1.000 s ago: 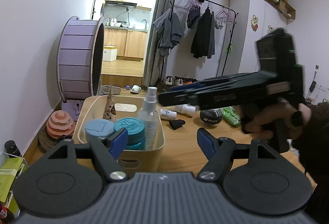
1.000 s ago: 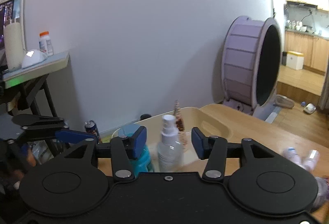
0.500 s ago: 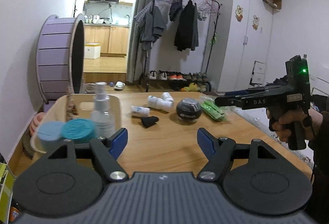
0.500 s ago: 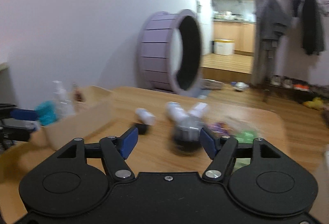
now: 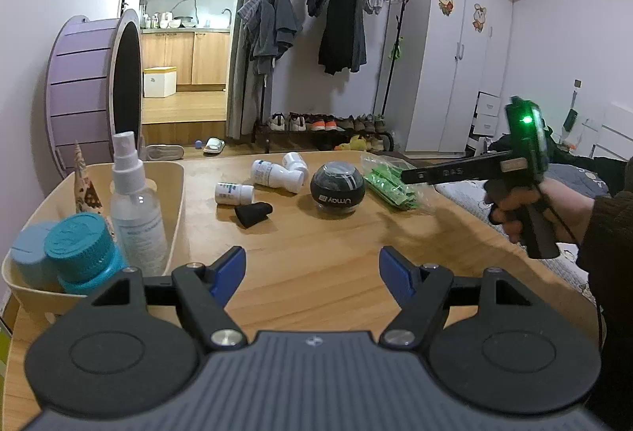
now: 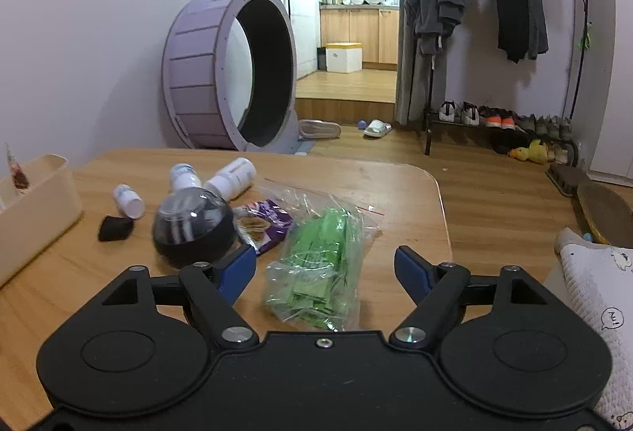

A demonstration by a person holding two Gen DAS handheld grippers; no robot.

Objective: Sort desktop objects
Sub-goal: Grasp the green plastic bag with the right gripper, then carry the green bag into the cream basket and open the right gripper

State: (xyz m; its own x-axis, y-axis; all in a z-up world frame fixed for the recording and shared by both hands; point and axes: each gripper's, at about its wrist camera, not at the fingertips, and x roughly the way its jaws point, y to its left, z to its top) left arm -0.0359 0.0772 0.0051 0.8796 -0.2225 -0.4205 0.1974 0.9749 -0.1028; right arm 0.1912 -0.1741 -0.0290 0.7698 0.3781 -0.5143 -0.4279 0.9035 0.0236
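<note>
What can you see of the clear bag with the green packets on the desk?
The clear plastic bag is a crinkled, glossy zip pouch with a thin red line along its far edge, stuffed with flat green packets. It lies flat on the wooden table, near its right edge, beside a purple snack wrapper and the dark round ball. The right tool hangs open just above its near end; whether they touch is unclear.

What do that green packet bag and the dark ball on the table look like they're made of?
The bag looks like thin clear plastic film: it crinkles, glints, and the green packets show through. The ball seems hard glossy plastic, dark with a see-through dome that catches highlights; I can't tell what is inside. The table looks like smooth light wood or a wood-pattern laminate.
</note>
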